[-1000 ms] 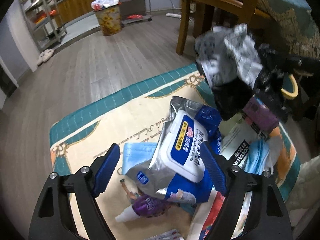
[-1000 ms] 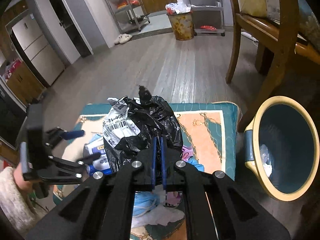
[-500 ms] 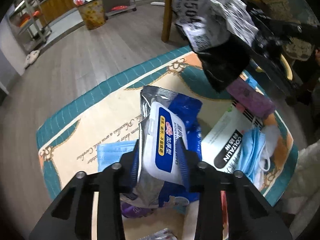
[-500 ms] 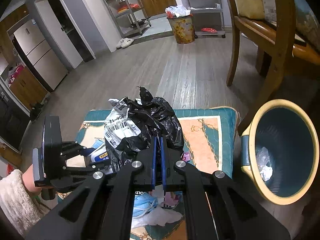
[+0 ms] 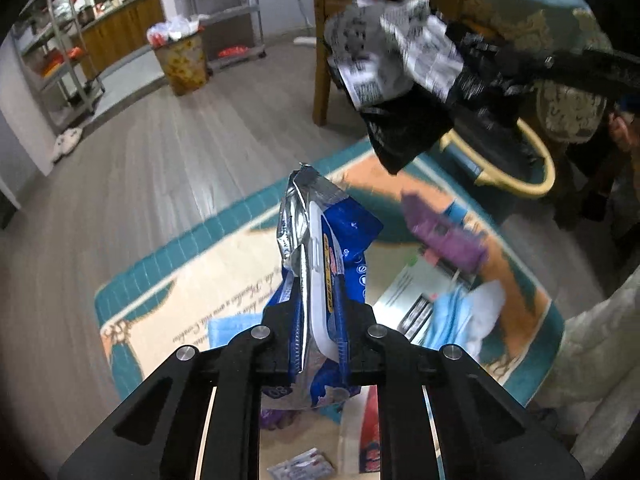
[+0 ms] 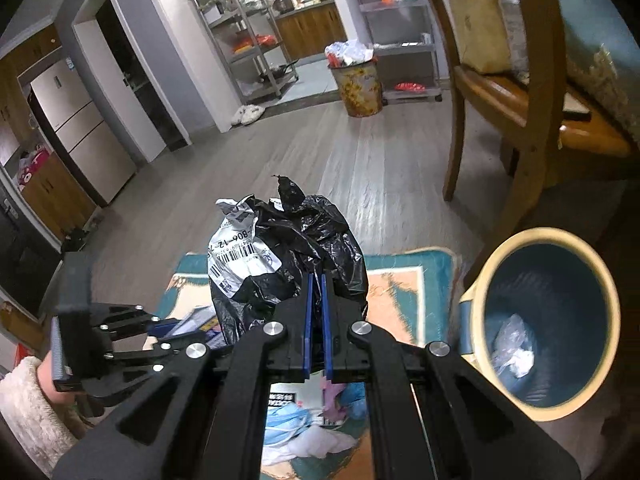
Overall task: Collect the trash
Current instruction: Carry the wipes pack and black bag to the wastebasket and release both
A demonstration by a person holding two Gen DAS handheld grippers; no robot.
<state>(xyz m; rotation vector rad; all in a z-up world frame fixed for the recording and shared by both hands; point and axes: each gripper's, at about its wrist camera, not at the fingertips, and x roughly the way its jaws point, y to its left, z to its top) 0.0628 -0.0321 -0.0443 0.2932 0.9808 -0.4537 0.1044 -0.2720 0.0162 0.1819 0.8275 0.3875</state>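
A blue and silver wet-wipes pack (image 5: 328,224) hangs edge-on above the rug (image 5: 192,280). My left gripper (image 5: 318,300) is shut on it, pads pressing both faces. In the right wrist view my right gripper (image 6: 316,280) is shut on a crumpled black plastic bag (image 6: 304,240) with a white shipping label, held in the air. That bag (image 5: 408,128) also hangs at the upper right of the left wrist view. A yellow-rimmed blue bin (image 6: 516,236) stands on the floor to the right of the bag, with some white waste inside. The left gripper (image 6: 160,326) shows at lower left.
On the rug lie a purple packet (image 5: 444,232), a white box (image 5: 412,292), blue face masks (image 5: 452,320) and small wrappers. A wooden chair (image 6: 480,100) stands behind the bin. A full flowered bin (image 6: 358,84) and metal shelves stand far back. A fleece sleeve (image 6: 28,408) is at the left.
My left gripper has closed on the wipes pack and lifted it off the rug, turning it edge-on. My right gripper has risen a little with the black bag, closer to the bin.
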